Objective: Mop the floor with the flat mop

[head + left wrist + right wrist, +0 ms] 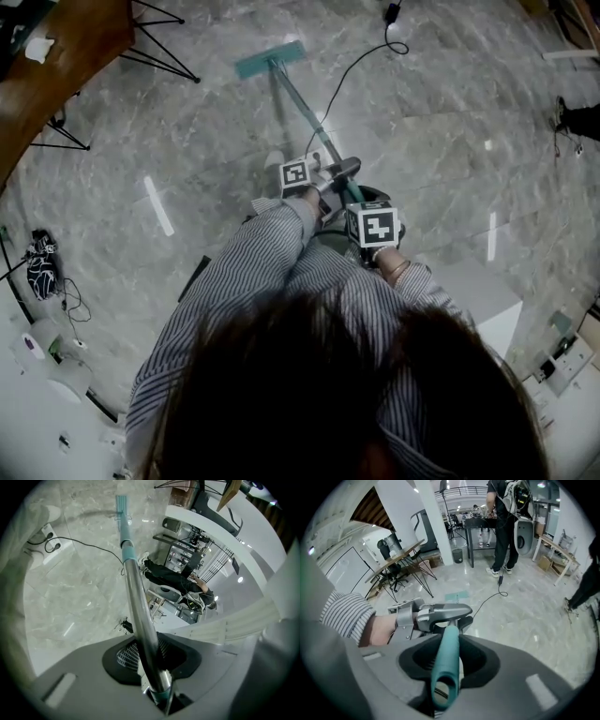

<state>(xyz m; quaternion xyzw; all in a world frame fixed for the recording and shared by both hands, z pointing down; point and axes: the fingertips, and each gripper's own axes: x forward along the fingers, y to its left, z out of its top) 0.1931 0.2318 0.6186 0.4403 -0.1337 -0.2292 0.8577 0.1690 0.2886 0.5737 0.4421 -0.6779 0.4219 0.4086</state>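
Observation:
The flat mop's teal head (pixel 269 58) lies on the grey marble floor ahead of me, and its pole (pixel 305 117) slants back to both grippers. My left gripper (pixel 330 176) is shut on the silver part of the pole (pixel 140 616), which runs up to the teal section and the mop head (pixel 122 506). My right gripper (pixel 361 199) sits behind it, pointing steeply down. It is shut on the teal handle end (pixel 444 660), with the left gripper (pixel 436 613) just beyond and the mop head (pixel 457 595) on the floor farther off.
A black cable (pixel 361 61) snakes across the floor right of the mop head. A wooden table (pixel 56 56) with black legs stands at the far left. A power strip (pixel 49 538) lies on the floor. A person (pixel 501 527) stands by a metal bench.

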